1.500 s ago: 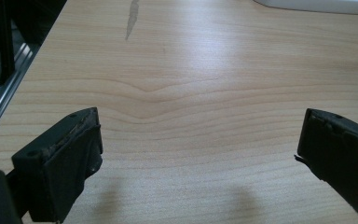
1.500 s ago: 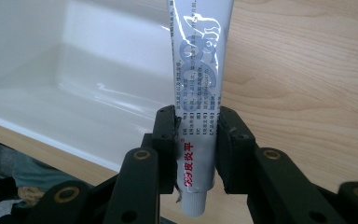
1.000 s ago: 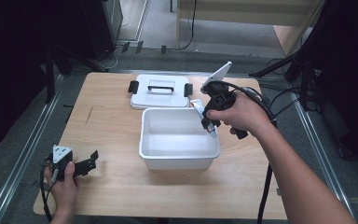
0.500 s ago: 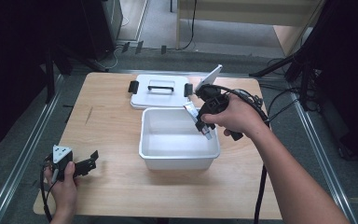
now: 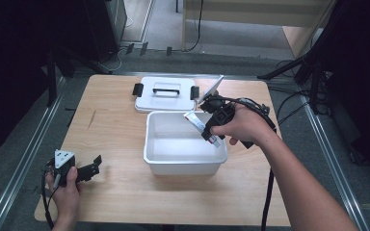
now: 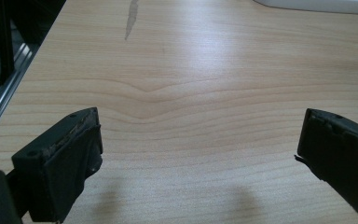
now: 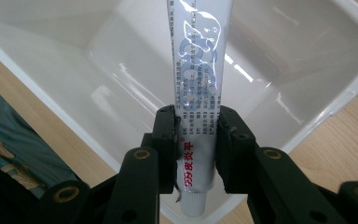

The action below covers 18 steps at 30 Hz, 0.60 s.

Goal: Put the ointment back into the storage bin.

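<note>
While clamped on the white tube [image 7: 196,98], right claw [image 7: 196,151] hangs over the tub [image 5: 183,161] | left claw [image 6: 200,154] gapes wide above bare bench [image 6: 191,70].

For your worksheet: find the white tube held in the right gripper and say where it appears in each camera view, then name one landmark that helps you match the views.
High view: the tube slants right of centre, over the white bin's right side.
Left gripper view: not in it.
Right gripper view: tube runs up the centre from the jaws.
Shared landmark: the white bin.

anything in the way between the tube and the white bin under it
Nothing visible. The right claw holds the tube over the open white bin; its lid lies on the table behind it.
</note>
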{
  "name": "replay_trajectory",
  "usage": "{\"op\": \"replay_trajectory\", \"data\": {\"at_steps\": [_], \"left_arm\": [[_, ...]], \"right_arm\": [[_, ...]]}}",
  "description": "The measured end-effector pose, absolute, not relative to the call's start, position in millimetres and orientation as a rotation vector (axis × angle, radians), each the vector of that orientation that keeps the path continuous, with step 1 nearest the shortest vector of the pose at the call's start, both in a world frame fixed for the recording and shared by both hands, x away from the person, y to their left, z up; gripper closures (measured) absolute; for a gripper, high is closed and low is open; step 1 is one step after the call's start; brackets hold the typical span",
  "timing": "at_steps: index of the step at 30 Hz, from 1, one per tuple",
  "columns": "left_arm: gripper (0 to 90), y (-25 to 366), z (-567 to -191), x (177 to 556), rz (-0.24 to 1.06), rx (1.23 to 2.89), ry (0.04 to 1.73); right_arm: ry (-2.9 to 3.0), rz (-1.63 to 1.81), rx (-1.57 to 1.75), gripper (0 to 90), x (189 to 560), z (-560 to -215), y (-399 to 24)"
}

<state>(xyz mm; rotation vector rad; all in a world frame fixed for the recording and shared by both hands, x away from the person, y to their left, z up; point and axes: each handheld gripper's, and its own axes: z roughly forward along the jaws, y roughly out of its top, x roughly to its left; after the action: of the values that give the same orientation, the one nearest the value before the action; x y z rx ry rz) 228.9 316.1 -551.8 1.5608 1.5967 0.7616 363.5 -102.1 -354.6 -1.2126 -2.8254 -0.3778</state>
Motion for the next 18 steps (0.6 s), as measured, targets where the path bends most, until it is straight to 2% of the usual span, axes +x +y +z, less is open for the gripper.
{"op": "replay_trajectory", "data": {"at_steps": [9, 18], "left_arm": [[0.5, 316.2, -551.8, 228.9, 0.761, 1.561, 1.597], [0.6, 316.1, -551.7, 228.9, 0.762, 1.563, 1.597]], "right_arm": [[-2.873, -0.375, -1.073, 72.2, 361.2, -365.3, -102.9], [-3.058, -0.374, -0.744, 72.0, 355.6, -379.2, -105.9]]}}
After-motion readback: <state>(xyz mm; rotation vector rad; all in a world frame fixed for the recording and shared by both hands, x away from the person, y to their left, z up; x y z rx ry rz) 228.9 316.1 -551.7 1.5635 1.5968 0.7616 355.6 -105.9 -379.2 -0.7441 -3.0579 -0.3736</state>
